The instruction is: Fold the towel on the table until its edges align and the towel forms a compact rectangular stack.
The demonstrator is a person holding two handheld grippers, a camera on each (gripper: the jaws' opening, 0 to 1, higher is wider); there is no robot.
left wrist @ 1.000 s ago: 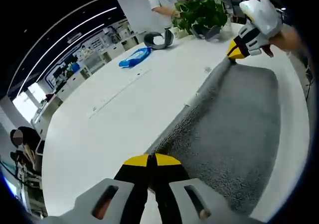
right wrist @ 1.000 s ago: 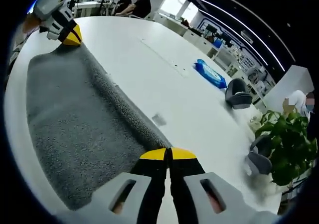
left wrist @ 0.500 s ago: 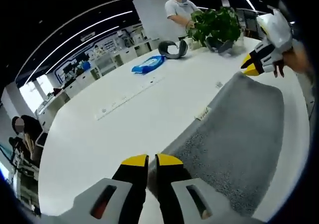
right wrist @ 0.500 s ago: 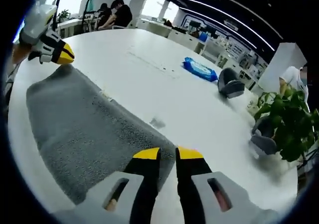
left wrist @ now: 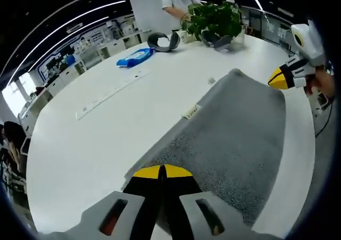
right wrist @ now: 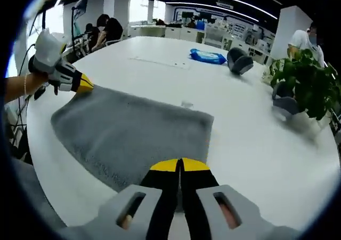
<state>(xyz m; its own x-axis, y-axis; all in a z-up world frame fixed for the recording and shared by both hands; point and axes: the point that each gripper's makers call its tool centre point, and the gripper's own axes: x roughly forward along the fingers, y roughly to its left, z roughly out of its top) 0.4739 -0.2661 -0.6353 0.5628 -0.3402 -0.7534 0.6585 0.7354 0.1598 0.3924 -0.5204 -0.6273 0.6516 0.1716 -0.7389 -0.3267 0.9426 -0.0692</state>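
Both tongs, left gripper [left wrist: 162, 172] and right gripper [right wrist: 180, 165], pinch my flat grey terry towel [right wrist: 133, 136] closed on the white table [right wrist: 256, 144]; I'd lift both corners evenly.

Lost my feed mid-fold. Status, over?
Left gripper and right gripper both shut, each at a towel edge. Towel flat on the table, fold unfinished. Nothing in the way.

Towel [left wrist: 234, 128]: near corner hidden under left gripper [left wrist: 162, 172]; whether gripped, cannot tell. Near edge likewise covered by right gripper [right wrist: 180, 165]. Blue packet [right wrist: 208, 57] beyond the towel: print too small to read.
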